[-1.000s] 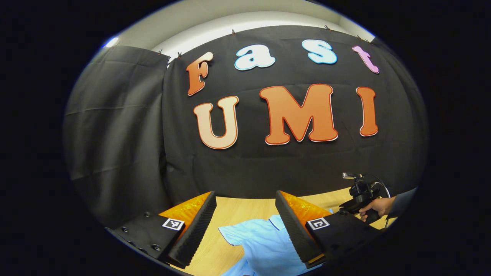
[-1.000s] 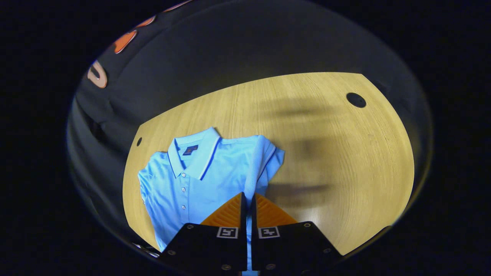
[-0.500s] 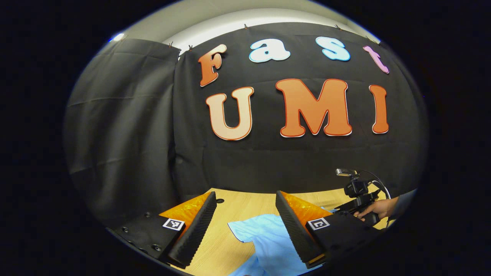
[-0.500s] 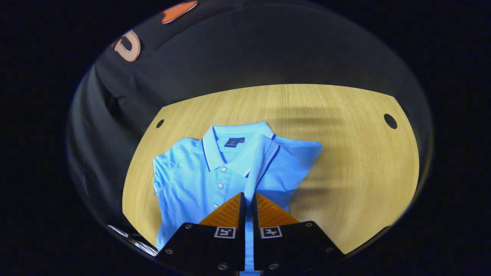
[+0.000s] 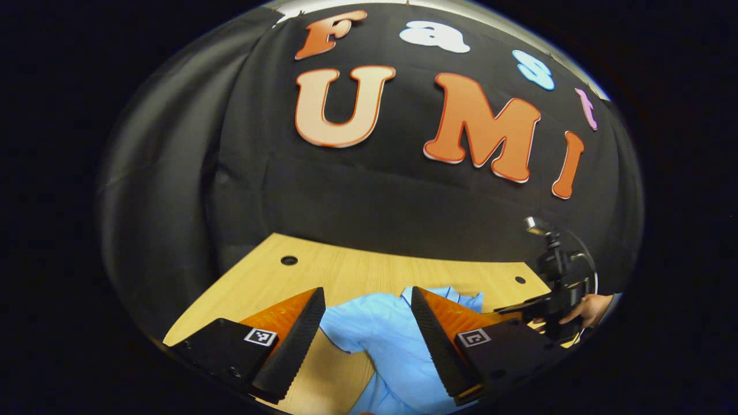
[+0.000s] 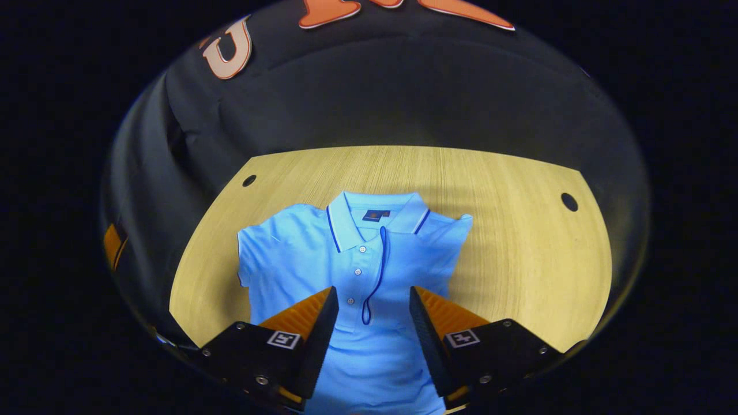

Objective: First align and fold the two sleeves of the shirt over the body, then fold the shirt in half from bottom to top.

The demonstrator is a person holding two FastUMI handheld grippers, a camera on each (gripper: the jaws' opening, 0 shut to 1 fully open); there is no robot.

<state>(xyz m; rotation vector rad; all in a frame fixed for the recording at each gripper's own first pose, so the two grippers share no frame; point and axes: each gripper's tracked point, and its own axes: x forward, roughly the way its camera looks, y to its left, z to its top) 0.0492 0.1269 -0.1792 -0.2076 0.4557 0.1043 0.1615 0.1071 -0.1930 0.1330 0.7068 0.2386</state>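
Note:
The light blue polo shirt (image 6: pixel 369 346) lies flat on the wooden table (image 6: pixel 519 259), collar at the far end. One sleeve is folded over the chest, its dark-trimmed hem (image 6: pixel 377 276) lying along the button placket. The other sleeve (image 6: pixel 256 253) is spread out to the left in the right gripper view. My right gripper (image 6: pixel 372 290) hovers open above the chest with nothing between its fingers. My left gripper (image 5: pixel 366 291) is open too, over the shirt (image 5: pixel 386 340) near that spread sleeve. In the left gripper view the other gripper (image 5: pixel 553 300) shows farther right, held by a hand (image 5: pixel 588 308).
The black cloth wall (image 6: pixel 375 98) stands close behind the table's far edge. Small round holes sit near the table's far corners (image 6: pixel 249 180) (image 6: pixel 569 202). Bare wood stretches to the right of the shirt (image 6: pixel 530 288).
My right gripper was shut on the sleeve; it has opened and dropped the sleeve across the chest. The left gripper has tilted down toward the table and stays open.

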